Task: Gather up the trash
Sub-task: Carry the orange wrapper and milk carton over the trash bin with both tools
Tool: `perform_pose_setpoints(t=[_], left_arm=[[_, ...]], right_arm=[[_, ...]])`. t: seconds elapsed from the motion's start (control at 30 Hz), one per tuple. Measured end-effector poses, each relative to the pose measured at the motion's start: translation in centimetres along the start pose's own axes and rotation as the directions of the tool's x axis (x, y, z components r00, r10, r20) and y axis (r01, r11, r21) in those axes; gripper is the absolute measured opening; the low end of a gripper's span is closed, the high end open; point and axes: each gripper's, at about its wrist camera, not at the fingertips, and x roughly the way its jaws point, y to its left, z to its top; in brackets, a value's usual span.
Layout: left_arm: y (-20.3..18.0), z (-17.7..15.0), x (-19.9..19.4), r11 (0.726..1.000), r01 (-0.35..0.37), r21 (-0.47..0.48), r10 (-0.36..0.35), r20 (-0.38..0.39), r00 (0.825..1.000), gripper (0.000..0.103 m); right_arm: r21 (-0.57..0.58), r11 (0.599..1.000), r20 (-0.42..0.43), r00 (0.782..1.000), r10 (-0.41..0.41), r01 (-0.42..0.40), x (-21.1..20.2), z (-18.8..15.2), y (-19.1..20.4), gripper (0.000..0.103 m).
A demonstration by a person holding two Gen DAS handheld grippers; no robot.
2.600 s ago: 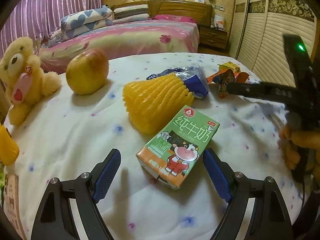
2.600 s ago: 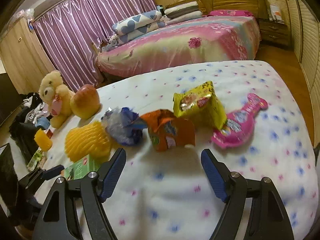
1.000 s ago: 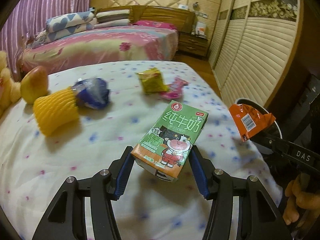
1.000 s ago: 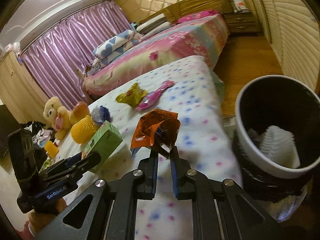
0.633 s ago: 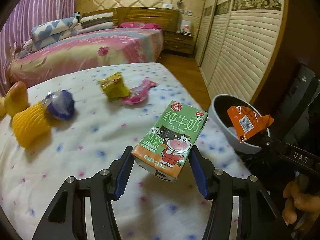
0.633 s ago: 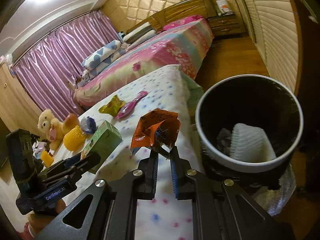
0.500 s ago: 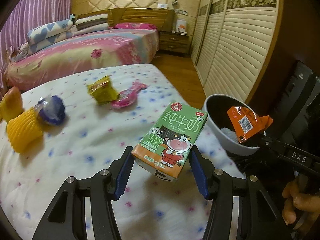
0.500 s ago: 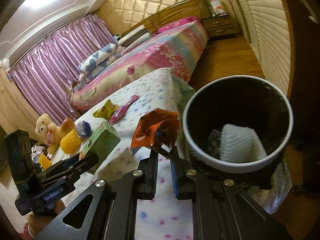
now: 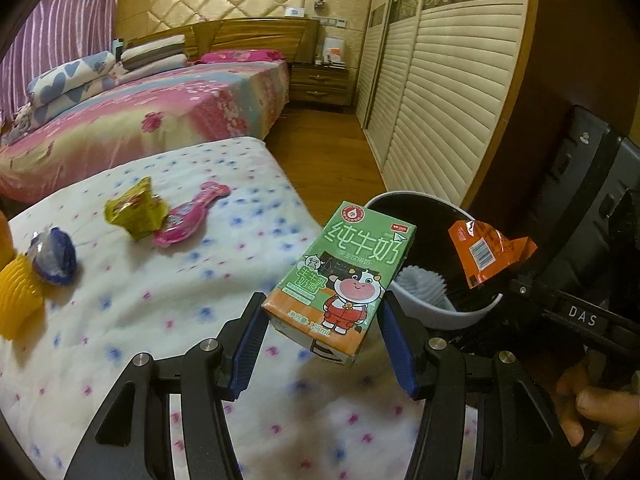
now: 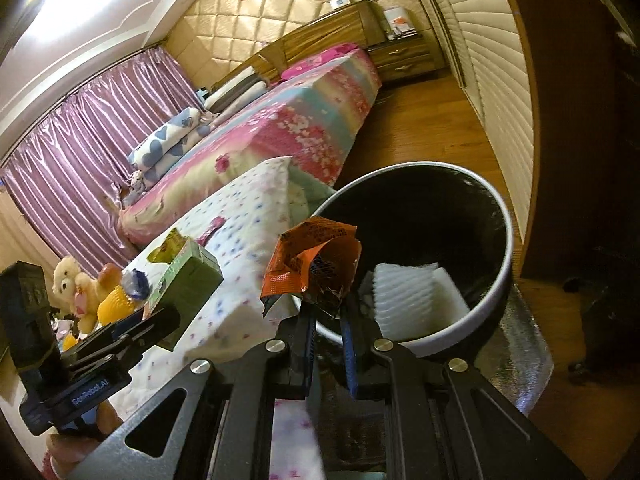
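My left gripper (image 9: 320, 344) is shut on a green milk carton (image 9: 344, 276) with a cartoon cow, held in the air over the table's right end. My right gripper (image 10: 326, 316) is shut on a crumpled orange wrapper (image 10: 312, 260), which hangs at the near rim of the round bin (image 10: 506, 216). The same wrapper (image 9: 486, 250) shows above the bin (image 9: 436, 312) in the left wrist view. A white foam net (image 10: 416, 300) lies inside the bin. On the spotted cloth (image 9: 120, 300) remain a yellow-green packet (image 9: 134, 208), a pink wrapper (image 9: 192, 220) and a blue-clear wrapper (image 9: 54, 256).
A yellow foam net (image 9: 16, 300) lies at the table's left edge. A teddy bear (image 10: 74, 284) and an apple (image 10: 110, 272) sit at the far end. A bed (image 9: 140, 120), a wooden floor (image 9: 332, 148) and louvred wardrobe doors (image 9: 440, 100) lie beyond. A hand (image 9: 592, 408) holds the right gripper.
Both grippers have swung right, past the table's end, toward the bin. The bin now sits closer behind the carton and under the orange wrapper. Both grips are unchanged.
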Motion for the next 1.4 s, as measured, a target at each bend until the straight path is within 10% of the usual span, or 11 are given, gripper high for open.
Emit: perform_pose_setpoints(t=[1.4], left_arm=[[-5.3,3.7,7.4,0.998,0.031,0.062,-0.027,-0.058,0.998,0.055]], right_arm=[[0.036,0.993,-0.064,0.992,-0.111,0.113,2.6,2.7,-4.8,0.012]])
